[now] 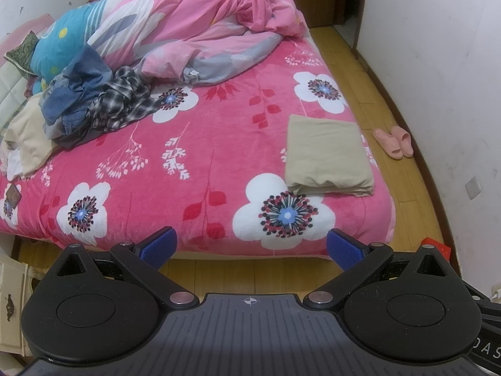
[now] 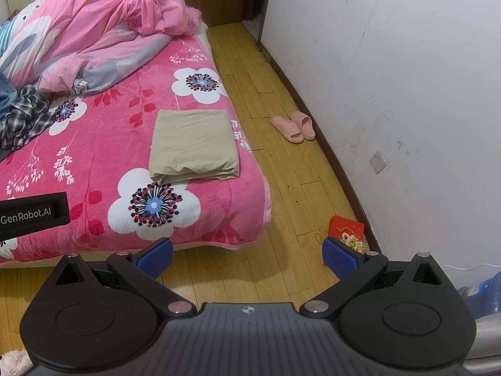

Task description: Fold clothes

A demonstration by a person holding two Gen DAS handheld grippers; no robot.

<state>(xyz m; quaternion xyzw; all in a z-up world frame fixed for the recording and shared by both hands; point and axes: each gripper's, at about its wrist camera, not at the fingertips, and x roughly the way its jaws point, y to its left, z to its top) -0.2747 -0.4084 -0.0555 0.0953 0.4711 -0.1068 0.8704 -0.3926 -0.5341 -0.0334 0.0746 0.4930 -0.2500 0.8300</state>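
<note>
Pink fleece with big white flowers covers the bed [image 1: 219, 144], and both grippers are held back from its near edge, over the wooden floor [image 2: 281, 163]. The left gripper [image 1: 252, 247] has its blue-padded fingers [image 1: 162, 246] spread wide apart with nothing between them. The right gripper [image 2: 247, 252] is likewise spread wide and empty, its blue pads [image 2: 341, 258] out over the floorboards beside the bed's corner.

On the near right part of the bed lies a folded beige garment [image 1: 327, 156], a neat flat rectangle close to the mattress edge, its folded edge toward the cameras and just touching a white flower print. Well apart from it, at the far left of the bed, sits a heap of unfolded clothes: a black-and-white plaid shirt [image 1: 125, 103] tangled against blue denim jeans [image 1: 78, 87], with a cream-coloured garment [image 1: 28, 134] beside them near the bed's left edge. What lies under the cream piece is too crumpled to make out.

Behind the heap a rumpled pink duvet [image 1: 213, 22] is bunched across the head of the bed, with a turquoise dotted pillow [image 1: 59, 44] to its left.

On the floor by the white wall [image 2: 391, 62] a pair of pink slippers [image 2: 294, 127] rests side by side. A red printed box [image 2: 346, 230] sits on the floor near the wall, just beyond the right gripper's right finger. The black body of the left gripper, marked GenRobot.AI, shows at the left edge of the right wrist view.
</note>
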